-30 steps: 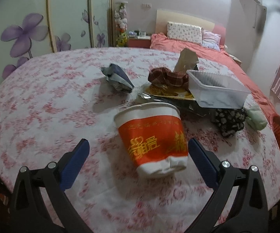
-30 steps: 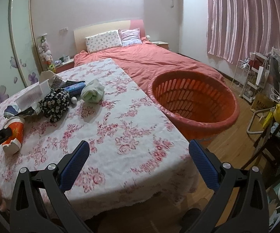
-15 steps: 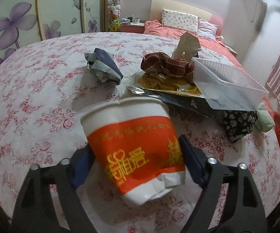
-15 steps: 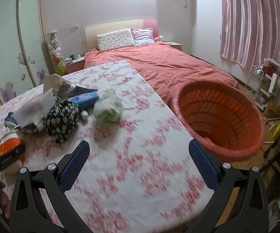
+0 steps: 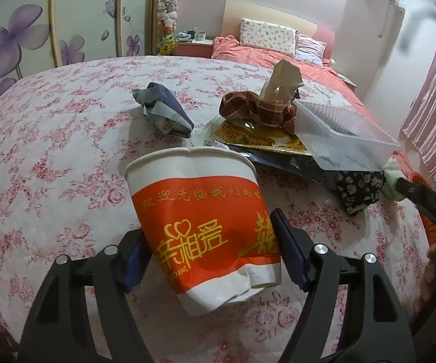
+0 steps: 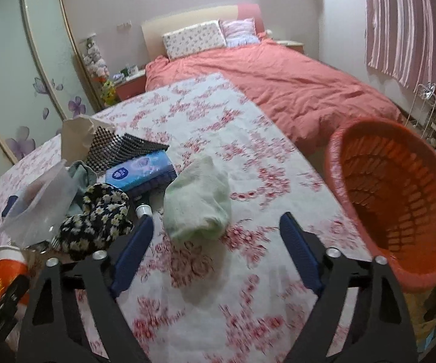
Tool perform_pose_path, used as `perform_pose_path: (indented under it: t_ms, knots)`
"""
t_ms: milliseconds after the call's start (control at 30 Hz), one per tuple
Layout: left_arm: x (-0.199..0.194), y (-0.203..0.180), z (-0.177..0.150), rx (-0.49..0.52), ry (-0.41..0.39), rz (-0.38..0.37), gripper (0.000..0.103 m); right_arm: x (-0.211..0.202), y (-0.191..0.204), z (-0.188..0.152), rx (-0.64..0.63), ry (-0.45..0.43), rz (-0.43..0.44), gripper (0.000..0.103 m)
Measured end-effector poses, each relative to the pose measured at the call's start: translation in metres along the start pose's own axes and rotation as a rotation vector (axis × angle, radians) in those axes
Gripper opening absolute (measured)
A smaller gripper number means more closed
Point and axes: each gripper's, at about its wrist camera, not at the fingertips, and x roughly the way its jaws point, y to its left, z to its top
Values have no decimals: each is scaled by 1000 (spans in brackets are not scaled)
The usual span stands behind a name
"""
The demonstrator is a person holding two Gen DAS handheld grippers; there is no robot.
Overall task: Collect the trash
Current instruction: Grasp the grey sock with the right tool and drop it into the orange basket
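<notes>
Cup (image 5: pixel 206 227) leans left, mouth up, axis near-vertical.

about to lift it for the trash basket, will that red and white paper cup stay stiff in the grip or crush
The paper cup will probably crush somewhat: its base is already crumpled and its rim dented, so the wall looks thin. It likely weighs little, since it is paper, though its inside is hidden. The left gripper has just been closing, its pads against the cup's sides, so a gentle squeeze seems wiser.
</notes>
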Motion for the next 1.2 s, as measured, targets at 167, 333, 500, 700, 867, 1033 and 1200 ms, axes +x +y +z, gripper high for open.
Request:
perform_pose_path:
  t_ms: [167,333,500,700,867,1033,1200]
  knots:
    - [-13,0,2,8,-25,-12,72,8,-2,-4,1,46,33,31]
    - [-30,-8,6,25,-63,-38,72,-7,-12,-9,7,9,30,19]
    - [-46,-25,9,53,-98,-75,72,-26,-32,-9,43,-39,37,17]
    - [-62,-60,14,113,-134,-141,72,-52,-53,-6,66,-125,34,16]
    - [-67,-102,20,172,-156,-223,72,-74,-75,-2,79,-194,13,16]
    - [-70,-155,26,238,-172,-334,72,-90,-99,2,99,-261,-35,16]
    - [-67,-214,25,326,-177,-436,72,-96,-129,4,133,-313,-103,15]
